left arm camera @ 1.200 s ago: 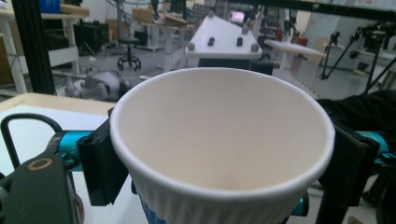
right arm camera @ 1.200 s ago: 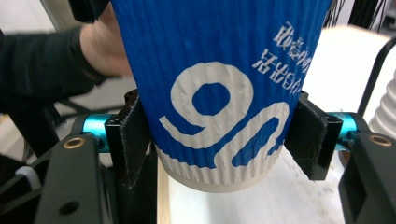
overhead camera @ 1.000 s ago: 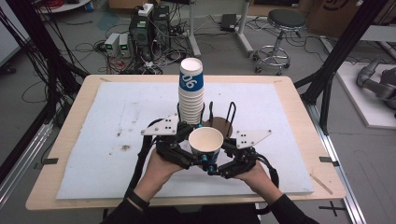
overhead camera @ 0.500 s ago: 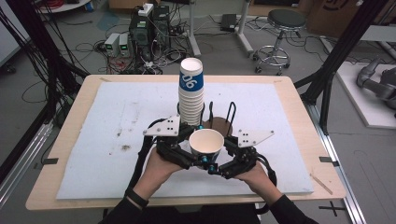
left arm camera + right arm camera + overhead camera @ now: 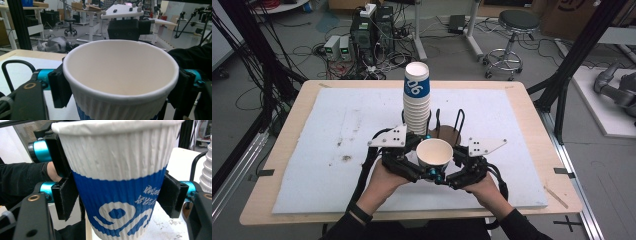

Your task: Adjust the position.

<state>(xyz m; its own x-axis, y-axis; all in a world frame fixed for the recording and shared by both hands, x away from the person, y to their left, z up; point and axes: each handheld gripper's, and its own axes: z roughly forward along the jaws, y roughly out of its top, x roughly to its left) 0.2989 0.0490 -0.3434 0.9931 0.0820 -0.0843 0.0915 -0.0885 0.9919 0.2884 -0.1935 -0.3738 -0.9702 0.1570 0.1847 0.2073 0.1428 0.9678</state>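
**Between both grippers: one paper cup held upright**

Near the front middle of the table [image 5: 282, 150], a single paper cup [image 5: 434, 153] stands upright and open-mouthed, lifted between the two grippers. Its upper part is white and ribbed, its lower part blue with white print, and it looks empty inside.

From the left gripper view, the left gripper [image 5: 120, 87] has its black jaws pressed against opposite sides of the cup just under the rim, closed onto it. From the right gripper view, the right gripper [image 5: 120, 197] clamps the same cup lower down, its pads touching the blue band on either side. So both tools grip one cup, the left from the person's left, the right from the person's right.

Just behind the cup rises a tall stack of cups [image 5: 416, 100], apart from the held one. Beside the stack sits a black wire holder [image 5: 457, 122] on a brown base. A white foam sheet [image 5: 337, 130] covers most of the table.
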